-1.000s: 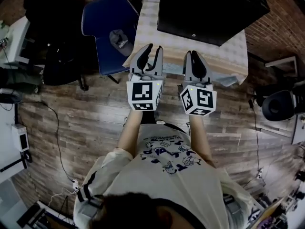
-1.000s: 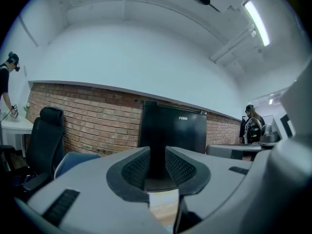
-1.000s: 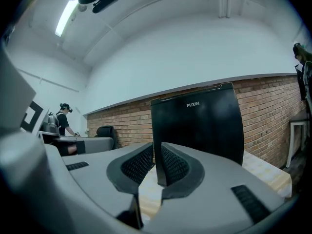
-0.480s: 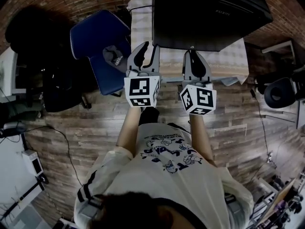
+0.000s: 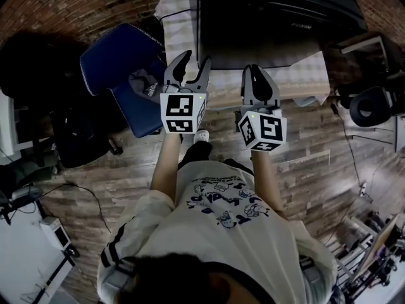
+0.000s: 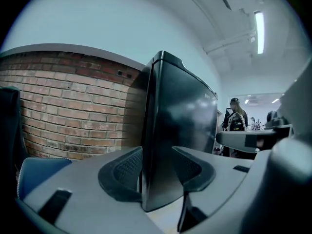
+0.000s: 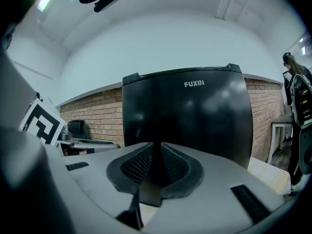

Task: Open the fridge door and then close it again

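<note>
The black fridge (image 5: 278,18) stands on the cloth-covered table (image 5: 310,78) at 12 o'clock from the person, door shut and facing them. The left tongs (image 5: 195,60), at 11 o'clock, have just been opening and now stand spread. The fridge's left front edge (image 6: 148,130) lines up with the gap, but neither pad presses on it. The right tongs (image 5: 256,69), at 1 o'clock, are pressed together on nothing and aim at the door's middle.

The fridge looks heavy and rigid, and the door glossy and likely slippery, with no handle showing. A seal probably resists first, and then the door swings lightly. The grip belongs on the door's free vertical edge, likely that left one.
</note>
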Action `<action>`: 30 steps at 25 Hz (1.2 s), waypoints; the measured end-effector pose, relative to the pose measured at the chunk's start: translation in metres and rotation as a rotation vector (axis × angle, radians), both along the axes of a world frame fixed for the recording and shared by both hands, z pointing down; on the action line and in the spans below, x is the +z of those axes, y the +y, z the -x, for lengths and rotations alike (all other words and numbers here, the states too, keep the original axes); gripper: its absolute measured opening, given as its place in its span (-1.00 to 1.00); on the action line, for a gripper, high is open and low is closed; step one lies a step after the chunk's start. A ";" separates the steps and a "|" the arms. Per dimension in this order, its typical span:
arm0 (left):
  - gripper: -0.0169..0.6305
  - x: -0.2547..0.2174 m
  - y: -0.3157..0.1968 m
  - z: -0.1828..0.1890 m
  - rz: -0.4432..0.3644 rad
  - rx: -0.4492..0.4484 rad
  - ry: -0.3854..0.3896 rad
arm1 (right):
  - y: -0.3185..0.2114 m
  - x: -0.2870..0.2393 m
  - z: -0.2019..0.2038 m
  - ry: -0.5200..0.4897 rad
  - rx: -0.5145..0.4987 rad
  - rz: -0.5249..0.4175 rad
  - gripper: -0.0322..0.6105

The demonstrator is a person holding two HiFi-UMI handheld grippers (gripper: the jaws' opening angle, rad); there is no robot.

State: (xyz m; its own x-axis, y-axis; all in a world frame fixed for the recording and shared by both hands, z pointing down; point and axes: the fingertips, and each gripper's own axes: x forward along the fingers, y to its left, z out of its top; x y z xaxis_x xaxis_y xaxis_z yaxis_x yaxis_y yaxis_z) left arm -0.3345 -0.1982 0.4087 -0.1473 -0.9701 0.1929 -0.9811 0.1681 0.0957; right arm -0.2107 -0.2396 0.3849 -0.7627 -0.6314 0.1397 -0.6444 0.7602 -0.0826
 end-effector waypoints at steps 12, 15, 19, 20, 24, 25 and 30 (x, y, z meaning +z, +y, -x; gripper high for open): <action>-0.31 0.015 -0.035 0.009 0.023 0.151 0.003 | -0.016 0.011 0.012 0.046 0.048 0.010 -0.71; -0.29 0.016 -0.041 0.011 0.023 0.171 0.000 | -0.018 0.014 0.013 0.055 0.048 0.013 -0.71; -0.29 0.017 -0.044 0.009 0.016 0.204 0.001 | -0.022 0.019 0.013 0.059 0.054 0.023 -0.71; -0.29 0.017 -0.045 0.009 0.012 0.214 0.003 | -0.022 0.021 0.013 0.060 0.055 0.025 -0.71; -0.29 0.018 -0.047 0.008 -0.003 0.262 0.002 | -0.022 0.024 0.015 0.065 0.049 0.032 -0.71; -0.29 0.018 -0.048 0.008 -0.005 0.275 0.001 | -0.022 0.025 0.016 0.066 0.048 0.033 -0.71; -0.29 0.018 -0.050 0.008 0.002 0.338 -0.007 | -0.022 0.027 0.014 0.066 0.053 0.040 -0.71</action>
